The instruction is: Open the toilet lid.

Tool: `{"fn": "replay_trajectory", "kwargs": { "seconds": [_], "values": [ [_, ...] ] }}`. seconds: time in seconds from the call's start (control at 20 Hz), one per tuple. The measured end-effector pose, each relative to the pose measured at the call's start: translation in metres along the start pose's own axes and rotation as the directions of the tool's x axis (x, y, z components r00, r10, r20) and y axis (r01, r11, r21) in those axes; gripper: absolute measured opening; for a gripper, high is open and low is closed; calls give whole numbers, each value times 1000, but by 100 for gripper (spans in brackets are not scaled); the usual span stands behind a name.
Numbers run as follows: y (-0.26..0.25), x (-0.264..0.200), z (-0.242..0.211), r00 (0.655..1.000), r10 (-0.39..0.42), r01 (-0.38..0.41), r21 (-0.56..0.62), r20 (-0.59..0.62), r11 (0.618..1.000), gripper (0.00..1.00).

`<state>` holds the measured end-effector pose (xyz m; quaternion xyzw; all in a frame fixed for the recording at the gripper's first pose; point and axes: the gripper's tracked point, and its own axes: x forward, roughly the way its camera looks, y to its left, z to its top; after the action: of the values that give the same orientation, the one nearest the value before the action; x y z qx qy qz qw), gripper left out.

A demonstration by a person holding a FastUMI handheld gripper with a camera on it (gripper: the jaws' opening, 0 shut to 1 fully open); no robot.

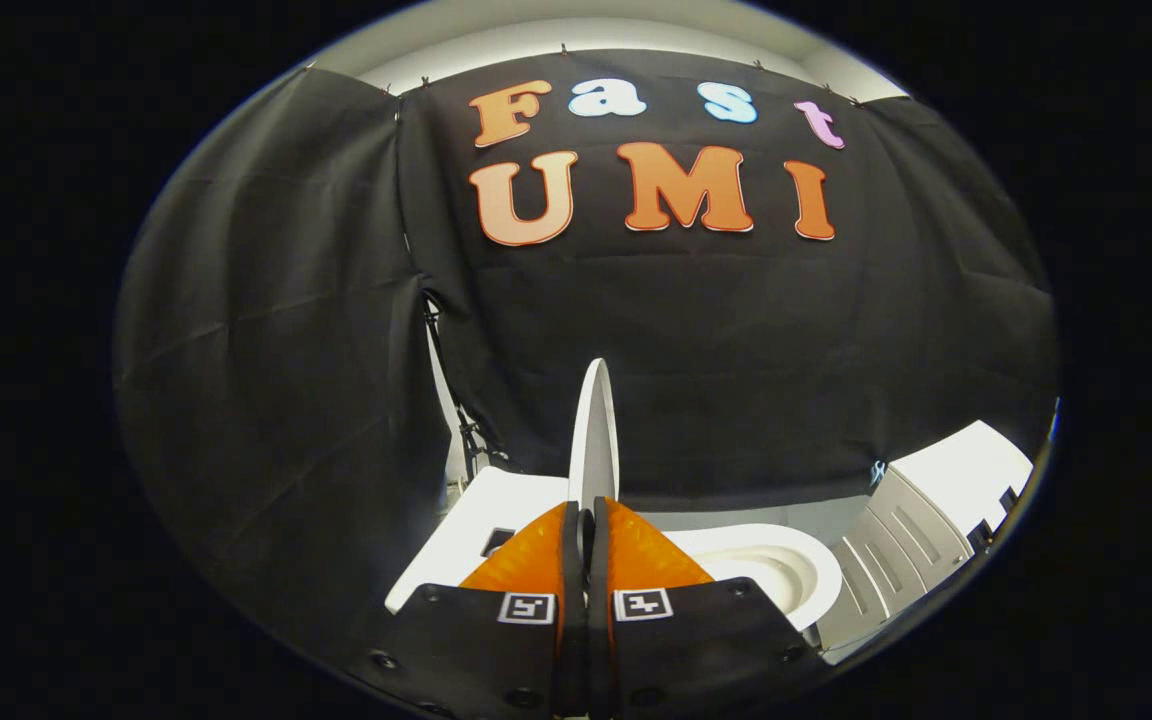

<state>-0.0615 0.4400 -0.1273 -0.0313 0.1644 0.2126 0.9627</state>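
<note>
My gripper (587,515) pinches the toilet lid (595,435) tight (standing straight up now) so it won't fall back on the bowl (771,565).

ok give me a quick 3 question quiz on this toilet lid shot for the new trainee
1. True or false: the toilet lid stands raised, edge-on to the camera.
2. What is the gripper doing? A) hanging open, clear of the lid B) shut on the lid's edge C) holding a brush
3. Which part of the toilet lies open beyond the fingers?

Key
1. True.
2. B: both orange fingers press on the lid's edge.
3. The white bowl, its rim uncovered.
</note>
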Motion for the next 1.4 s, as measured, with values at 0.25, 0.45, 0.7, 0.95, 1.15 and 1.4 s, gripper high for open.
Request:
{"fn": "replay_trajectory", "kwargs": {
  "seconds": [0.25, 0.45, 0.7, 0.95, 1.15, 1.4],
  "values": [
    [28, 4, -4, 1000, 10, -9, -25, 12, 1000, 8],
    [53, 5, -12, 999, 35, -33, -79, 18, 996, 8],
    [44, 3, -9, 999, 23, -18, -104, 44, 994, 16],
    [26, -14, 23, 990, 37, -30, -55, 137, 998, 48],
    [4, -27, 43, 982, 47, -40, -43, 182, 998, 78],
    [-35, -35, 60, 978, 19, -14, -24, 208, 1000, 92]
  ]
}}
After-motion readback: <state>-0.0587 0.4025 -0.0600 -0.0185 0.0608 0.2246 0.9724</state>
